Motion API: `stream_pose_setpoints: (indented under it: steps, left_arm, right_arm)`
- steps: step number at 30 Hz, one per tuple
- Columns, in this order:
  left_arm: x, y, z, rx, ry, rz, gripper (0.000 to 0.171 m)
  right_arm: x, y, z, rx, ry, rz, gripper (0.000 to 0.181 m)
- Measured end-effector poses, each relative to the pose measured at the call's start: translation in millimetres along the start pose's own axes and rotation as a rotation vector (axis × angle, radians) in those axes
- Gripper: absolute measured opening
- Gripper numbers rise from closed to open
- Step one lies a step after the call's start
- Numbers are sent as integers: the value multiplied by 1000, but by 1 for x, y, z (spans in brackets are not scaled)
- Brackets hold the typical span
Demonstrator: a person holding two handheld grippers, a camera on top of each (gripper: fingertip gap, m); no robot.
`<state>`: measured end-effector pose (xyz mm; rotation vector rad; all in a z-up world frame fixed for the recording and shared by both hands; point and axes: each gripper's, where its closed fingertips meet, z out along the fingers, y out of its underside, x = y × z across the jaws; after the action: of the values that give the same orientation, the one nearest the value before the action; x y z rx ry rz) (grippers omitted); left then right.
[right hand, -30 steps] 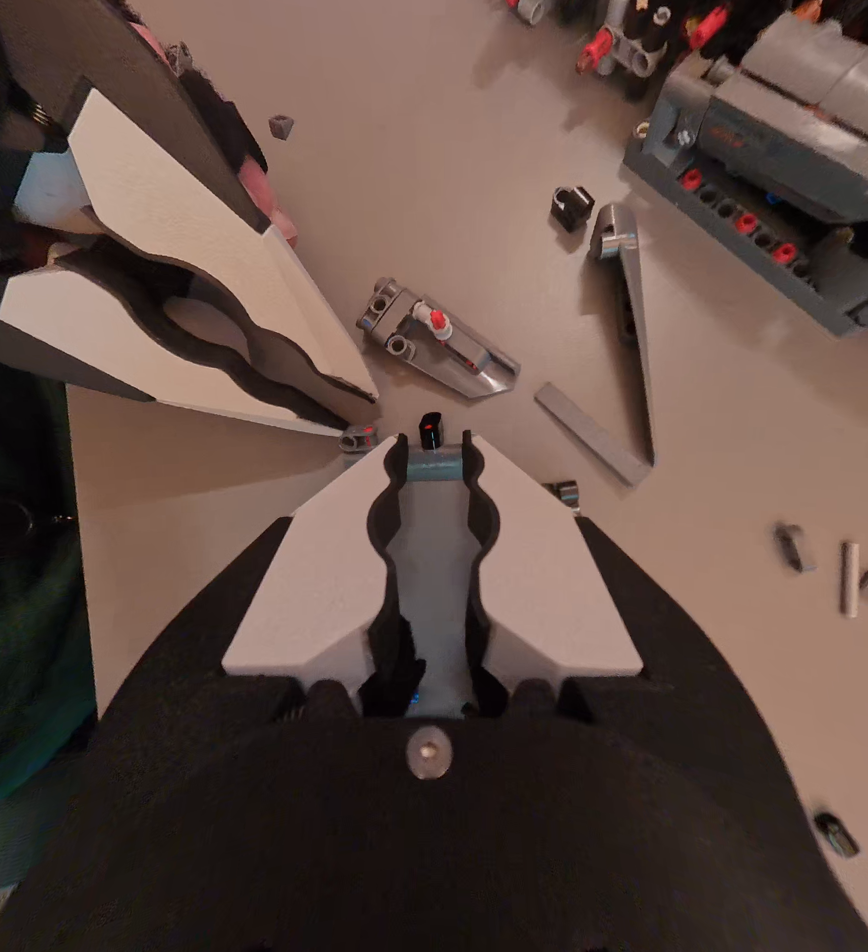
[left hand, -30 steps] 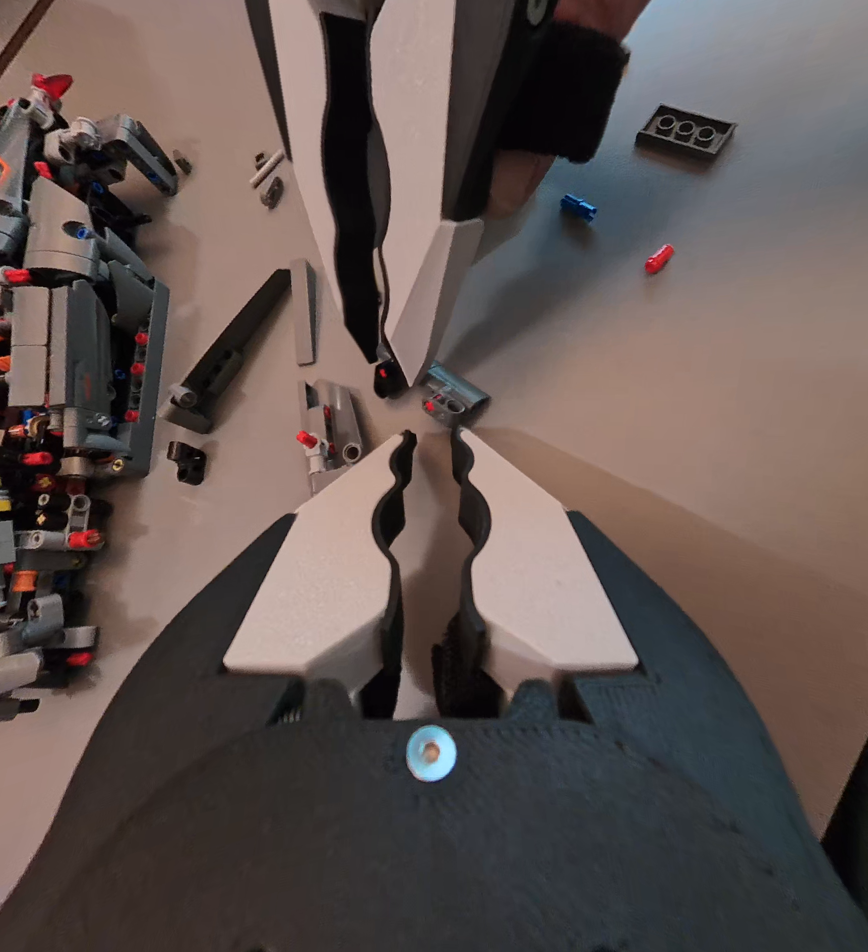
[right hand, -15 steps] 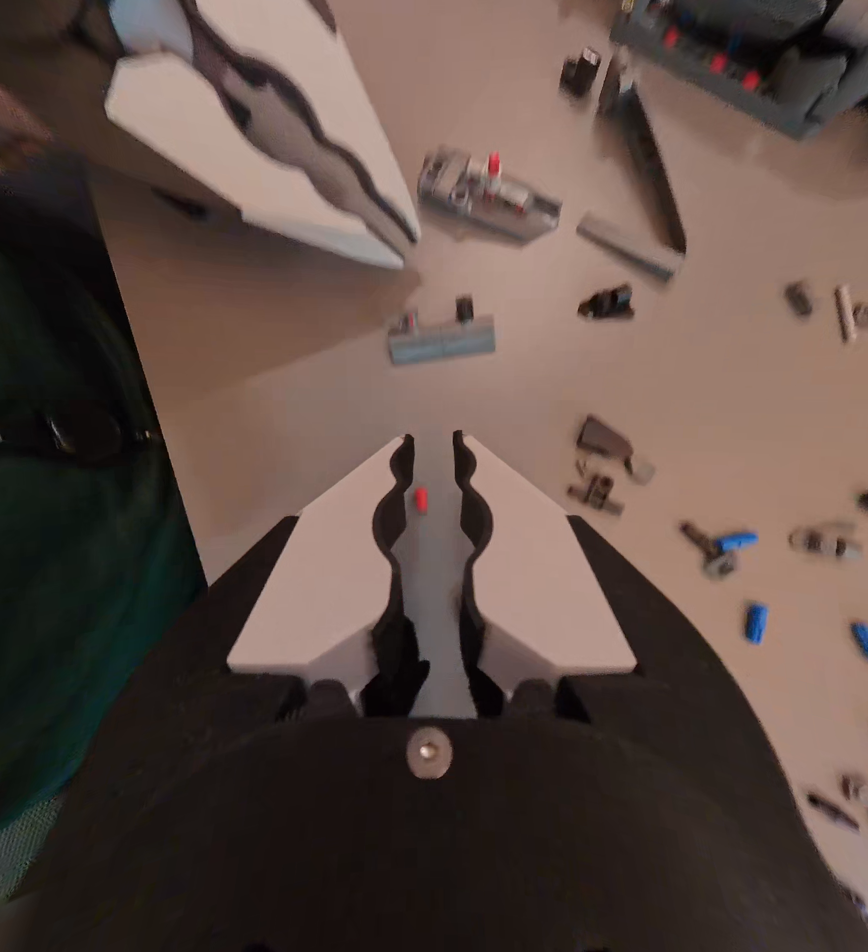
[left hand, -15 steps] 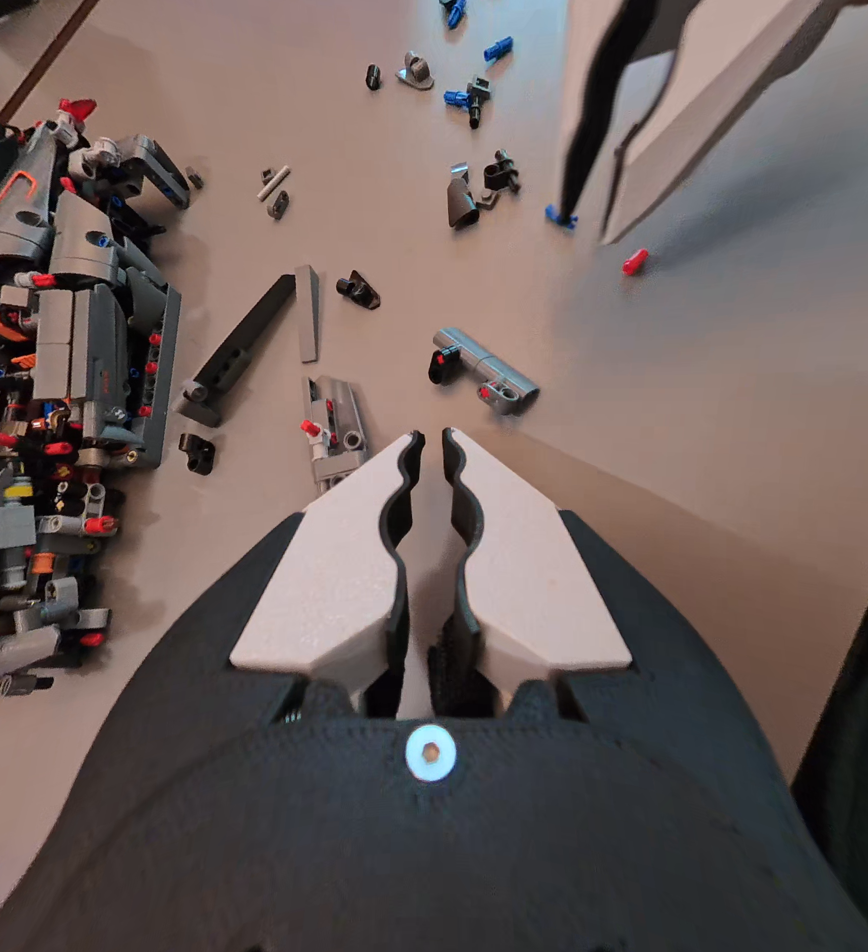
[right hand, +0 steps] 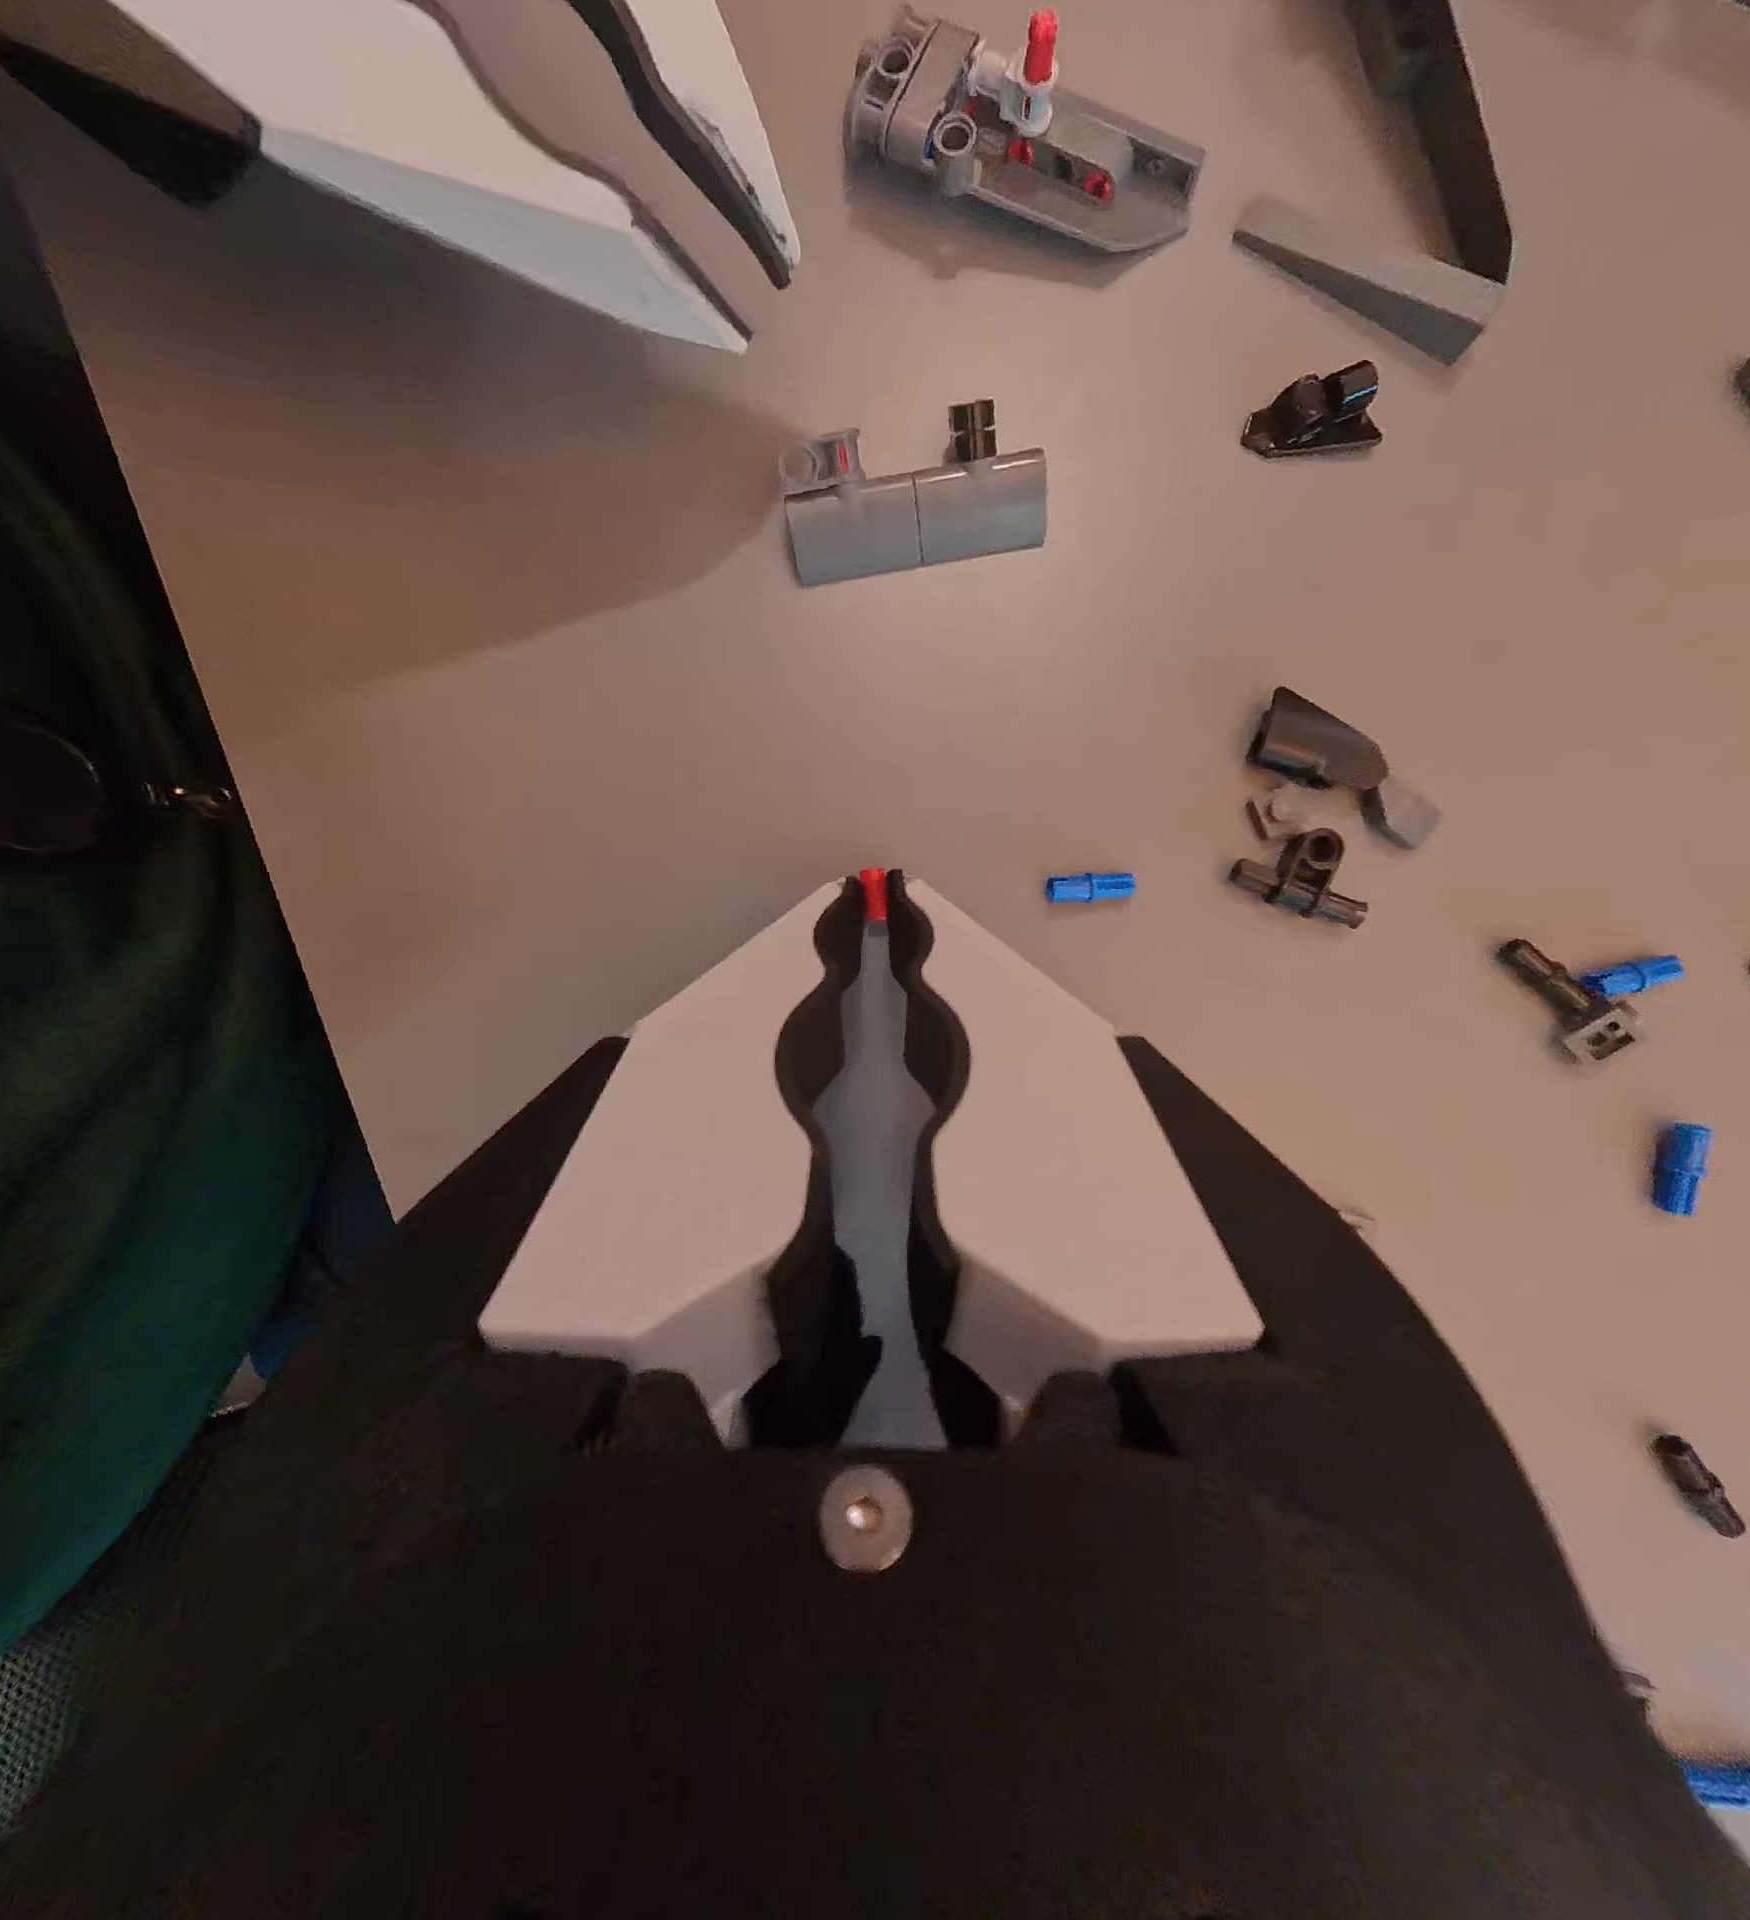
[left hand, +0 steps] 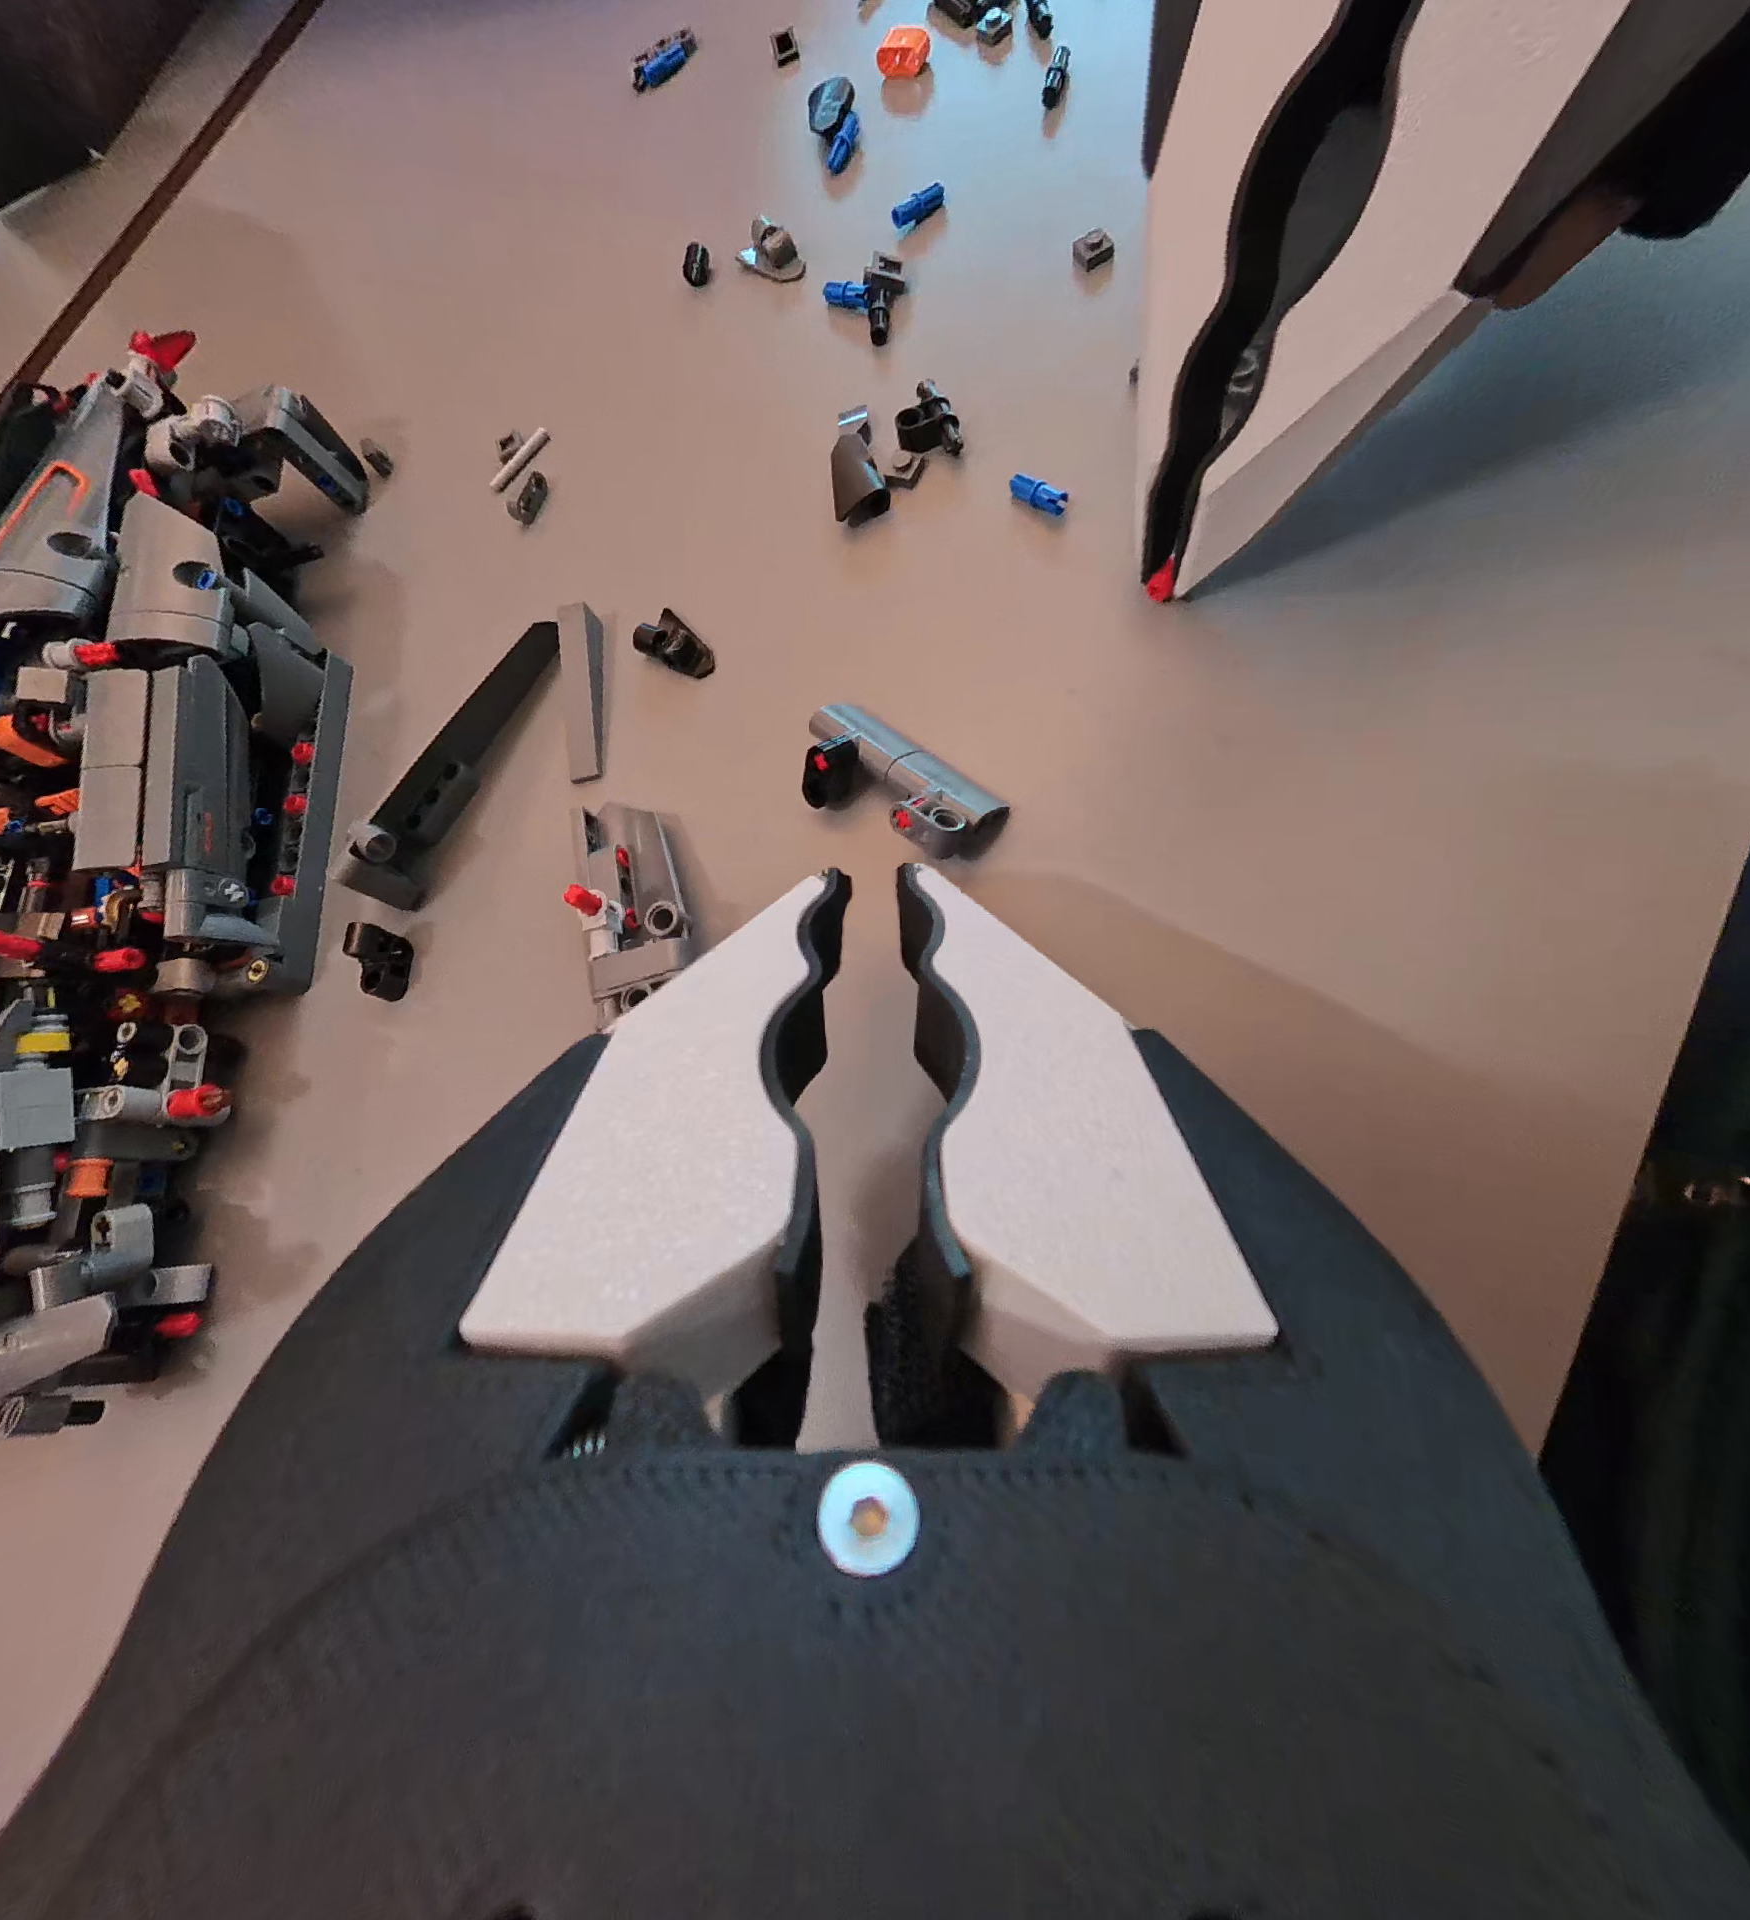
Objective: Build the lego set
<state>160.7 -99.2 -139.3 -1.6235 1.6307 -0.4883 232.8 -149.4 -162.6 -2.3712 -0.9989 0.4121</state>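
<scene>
My right gripper (right hand: 873, 883) is shut on a small red pin (right hand: 873, 896) at its fingertips, low over the table. It also shows in the left wrist view (left hand: 1174, 584) at the upper right, with the red pin (left hand: 1160, 577) at its tip. A short grey piece with a black connector and a grey connector (right hand: 912, 509) lies on the table ahead of it, also in the left wrist view (left hand: 902, 774). My left gripper (left hand: 871, 883) is slightly open and empty, just short of that piece. The large grey model (left hand: 144, 779) lies at the left.
A grey wedge sub-assembly with a red pin (left hand: 632, 894), a long black panel (left hand: 455, 758) and a grey tile (left hand: 580, 707) lie left of my left gripper. Blue pins (right hand: 1089, 888) and small dark parts (right hand: 1312, 410) are scattered to the right. The table edge and a green garment (right hand: 71, 1039) are at the left. The grippers' ends are close to 10 centimeters from one another. My right tips are about 25 centimeters from the large grey model (left hand: 144, 779), my left tips only 15 centimeters.
My right gripper let go of the grey piece, which now lies on the table, moved right and shut on a red pin. My left gripper drew back a little.
</scene>
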Motion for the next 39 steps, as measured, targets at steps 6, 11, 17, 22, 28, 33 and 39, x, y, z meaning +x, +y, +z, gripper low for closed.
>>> stream_pose_setpoints:
  steps: [6,11,17,22,28,33,39]
  left_arm:
    - [3,-18,-7,94,-49,58,20]
    - [-2,-43,-17,197,-156,151,21]
    - [-21,-73,-36,302,-282,198,20]
    - [-36,-91,-44,345,-375,228,20]
    - [-48,-97,-48,340,-455,254,6]
    - [-51,-96,-49,306,-464,302,3]
    - [-48,-96,-48,291,-421,364,0]
  right_arm:
    - [-2,-40,-14,266,-75,147,2]
    - [-10,-98,-42,657,-301,345,1]
    - [-2,-134,-63,936,-527,531,1]
    - [1,-151,-69,1053,-648,610,1]
    - [3,-162,-70,1137,-722,674,1]
    - [4,-163,-68,1150,-701,671,1]
    - [3,-160,-70,1146,-685,643,1]
